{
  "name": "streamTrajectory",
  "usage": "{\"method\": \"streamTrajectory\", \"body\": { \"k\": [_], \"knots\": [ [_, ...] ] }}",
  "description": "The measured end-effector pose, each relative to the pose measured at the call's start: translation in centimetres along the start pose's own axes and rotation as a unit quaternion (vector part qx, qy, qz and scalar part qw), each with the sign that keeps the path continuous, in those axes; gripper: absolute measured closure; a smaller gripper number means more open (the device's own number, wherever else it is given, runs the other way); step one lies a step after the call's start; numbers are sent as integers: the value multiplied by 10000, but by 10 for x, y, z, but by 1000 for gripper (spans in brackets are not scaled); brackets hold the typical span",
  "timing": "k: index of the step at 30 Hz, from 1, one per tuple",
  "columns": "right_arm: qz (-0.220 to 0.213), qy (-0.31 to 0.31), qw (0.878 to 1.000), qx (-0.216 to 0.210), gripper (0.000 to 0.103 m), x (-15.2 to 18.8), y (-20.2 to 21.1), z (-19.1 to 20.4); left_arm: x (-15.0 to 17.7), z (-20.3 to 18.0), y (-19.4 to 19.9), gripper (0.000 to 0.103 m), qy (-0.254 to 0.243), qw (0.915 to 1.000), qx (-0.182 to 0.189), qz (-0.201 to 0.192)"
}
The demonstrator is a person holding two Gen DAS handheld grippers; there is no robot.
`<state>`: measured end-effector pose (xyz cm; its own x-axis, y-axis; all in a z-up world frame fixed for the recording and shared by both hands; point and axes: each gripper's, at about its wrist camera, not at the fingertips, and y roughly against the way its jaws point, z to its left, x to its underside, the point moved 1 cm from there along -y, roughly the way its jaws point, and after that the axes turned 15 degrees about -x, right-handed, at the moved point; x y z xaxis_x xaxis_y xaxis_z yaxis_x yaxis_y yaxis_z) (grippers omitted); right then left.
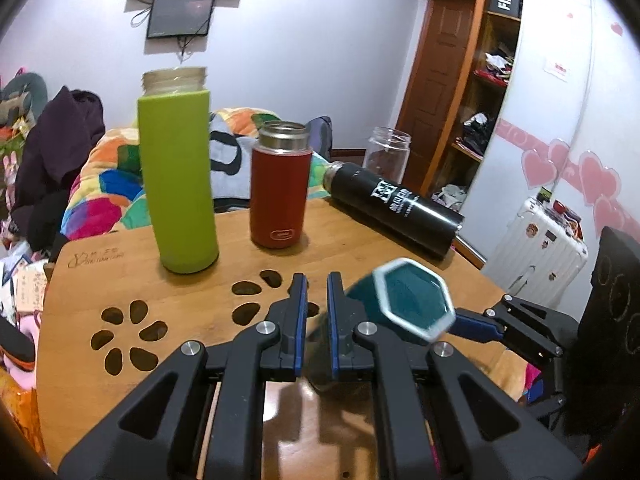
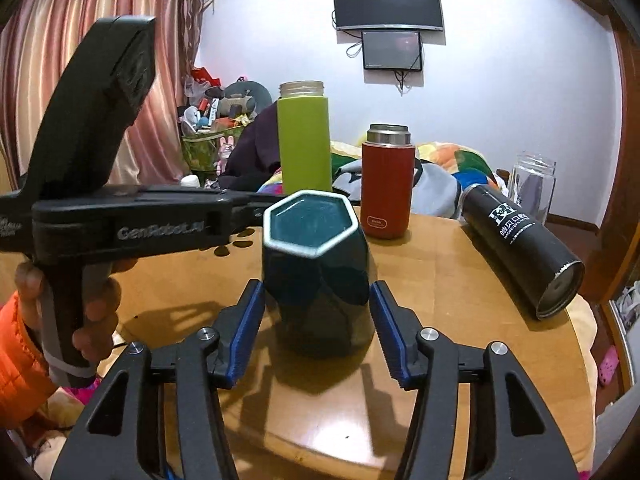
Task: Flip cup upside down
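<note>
The cup (image 2: 316, 264) is dark teal with a white hexagonal rim. It stands mouth up on the wooden table (image 2: 440, 280), tilted a little. My right gripper (image 2: 316, 300) is open, with one finger on each side of the cup's lower body and a small gap on both sides. In the left wrist view the cup (image 1: 408, 300) looks blurred and tilted, just right of my left gripper (image 1: 317, 292). The left gripper's jaws stand nearly closed with a narrow gap and hold nothing.
A tall green bottle (image 1: 178, 184), a red flask (image 1: 280, 188) and a clear glass jar (image 1: 388, 154) stand at the table's far side. A black flask (image 1: 394, 210) lies on its side at the right. Flower-shaped cutouts (image 1: 128, 334) pierce the tabletop.
</note>
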<state>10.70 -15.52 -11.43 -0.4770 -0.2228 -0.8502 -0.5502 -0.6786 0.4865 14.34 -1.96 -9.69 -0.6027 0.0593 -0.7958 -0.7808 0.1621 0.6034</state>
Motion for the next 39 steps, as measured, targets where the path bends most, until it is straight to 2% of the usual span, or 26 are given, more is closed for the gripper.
{"method": "streamTrajectory", "body": {
  "k": [2, 10, 18, 20, 22, 26, 28, 29, 30, 31, 33, 39],
  "knots": [
    [5, -68, 10000, -13, 55, -1, -3, -4, 2, 3, -3, 97, 80, 9999, 99, 66],
    [42, -78, 10000, -15, 55, -3, -3, -4, 6, 5, -1, 97, 161, 9998, -32, 70],
    [-222, -80, 9997, -40, 54, -16, 26, -4, 8, 15, 40, 94, 294, 9965, -684, -372],
    [-322, -135, 9994, -13, 47, -21, 36, -6, 8, 15, 54, 89, 339, 9947, -803, -537],
    [-460, -160, 9988, 36, 38, -25, 46, -6, 8, 14, 69, 73, 410, 9928, -890, -694],
    [-813, -129, 9964, 216, 18, -36, 74, -3, 8, 11, 92, 48, 534, 9882, -1062, -967],
    [-978, -133, 9948, 237, 14, -41, 87, 0, 7, 9, 99, 32, 562, 9857, -1164, -1081],
    [-1037, -134, 9942, 243, 10, -43, 92, 1, 7, 6, 106, 28, 570, 9834, -1259, -1179],
    [-1079, -135, 9937, 262, 2, -45, 95, 1, 8, 3, 112, 19, 564, 9810, -1353, -1271],
    [-1128, -143, 9930, 310, 0, -46, 100, 3, 8, 2, 115, 9, 560, 9796, -1402, -1326],
    [-1210, -165, 9916, 416, 0, -49, 107, 6, 9, -4, 126, 1, 563, 9755, -1525, -1481],
    [-1262, -247, 9894, 678, 0, -49, 116, 9, 15, -14, 142, 0, 559, 9723, -1573, -1633]
  ]
}}
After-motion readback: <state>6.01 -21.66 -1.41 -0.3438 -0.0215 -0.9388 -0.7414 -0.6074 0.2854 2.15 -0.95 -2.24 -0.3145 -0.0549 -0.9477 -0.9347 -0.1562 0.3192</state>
